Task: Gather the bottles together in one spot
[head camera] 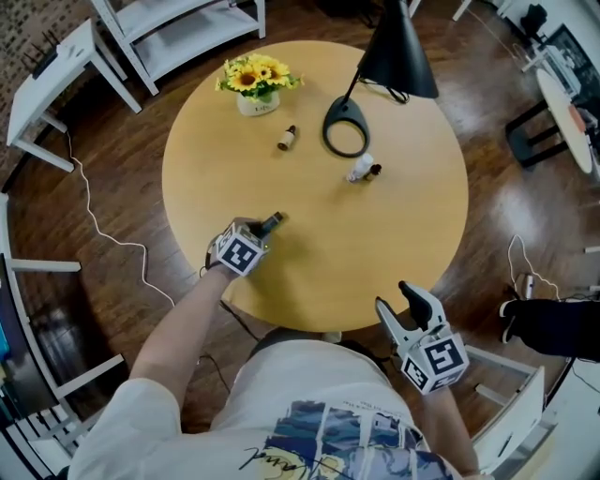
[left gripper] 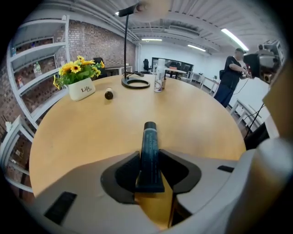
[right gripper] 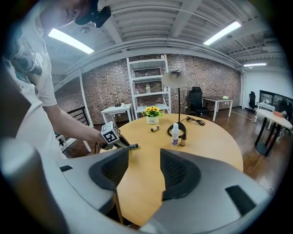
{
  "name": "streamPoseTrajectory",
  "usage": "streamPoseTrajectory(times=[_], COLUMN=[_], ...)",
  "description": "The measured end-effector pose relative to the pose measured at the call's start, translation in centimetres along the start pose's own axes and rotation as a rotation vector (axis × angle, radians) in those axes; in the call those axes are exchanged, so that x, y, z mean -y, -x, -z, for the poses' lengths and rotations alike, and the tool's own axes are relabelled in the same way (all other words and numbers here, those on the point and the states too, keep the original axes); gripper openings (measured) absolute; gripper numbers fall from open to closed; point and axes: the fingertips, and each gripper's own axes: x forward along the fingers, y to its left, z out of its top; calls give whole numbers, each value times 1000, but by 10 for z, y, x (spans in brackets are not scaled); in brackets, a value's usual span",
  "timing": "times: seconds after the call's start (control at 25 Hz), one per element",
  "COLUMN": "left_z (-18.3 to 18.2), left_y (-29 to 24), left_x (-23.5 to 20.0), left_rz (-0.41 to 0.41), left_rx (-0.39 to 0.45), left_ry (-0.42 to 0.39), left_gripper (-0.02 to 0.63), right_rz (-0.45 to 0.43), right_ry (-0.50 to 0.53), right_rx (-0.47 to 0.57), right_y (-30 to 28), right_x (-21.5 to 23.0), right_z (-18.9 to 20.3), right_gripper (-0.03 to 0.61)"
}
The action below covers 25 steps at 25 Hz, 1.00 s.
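Observation:
My left gripper [head camera: 258, 232] is shut on a dark tube [left gripper: 149, 151] near the round table's [head camera: 403, 234] front left; both pads press its flat end and the cap points away toward the table's middle. The dark tube [right gripper: 132, 146] also shows in the right gripper view. A white bottle [head camera: 359, 169] and a small brown bottle [head camera: 374, 170] stand together by the lamp base. Another small brown bottle [head camera: 287, 138] lies on its side near the flower pot. My right gripper [head camera: 398, 298] hangs open and empty off the table's front right edge.
A pot of yellow flowers [head camera: 256, 84] stands at the table's far side. A black lamp with a ring base [head camera: 345, 127] and a wide shade [head camera: 397, 56] stands beside the bottles. White shelving [head camera: 178, 28] is beyond the table. A person [left gripper: 231, 75] stands far off.

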Motion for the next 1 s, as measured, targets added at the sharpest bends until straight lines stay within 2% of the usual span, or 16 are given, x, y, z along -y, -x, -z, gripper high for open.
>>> streamPoseTrajectory(times=[0.12, 0.4, 0.48, 0.64, 0.76, 0.84, 0.92, 1.0], left_z=[-9, -50, -60, -80, -97, -108, -117, -127], left_y=[10, 46, 55, 65, 73, 80, 87, 95], left_x=[3, 30, 32, 44, 67, 88, 112, 134], left_rz=[22, 148, 150, 171, 254, 326, 401, 466], left_rx=[47, 193, 201, 172, 180, 186, 182, 177], left_ry=[36, 180, 175, 85, 66, 61, 45, 31], left_gripper=[129, 124, 124, 124, 124, 124, 124, 124], right_rz=[-19, -44, -48, -46, -36, -36, -52, -89], right_ry=[20, 53, 55, 88, 170, 236, 352, 519], right_rx=[2, 11, 16, 10, 12, -22, -58, -68], right_y=[-6, -10, -9, -5, -5, -9, -17, -30], right_x=[-8, -20, -22, -23, -15, -8, -4, -4], right_z=[-6, -13, -14, -9, -6, -4, -3, -8], right_gripper=[232, 232, 232, 232, 232, 232, 232, 232])
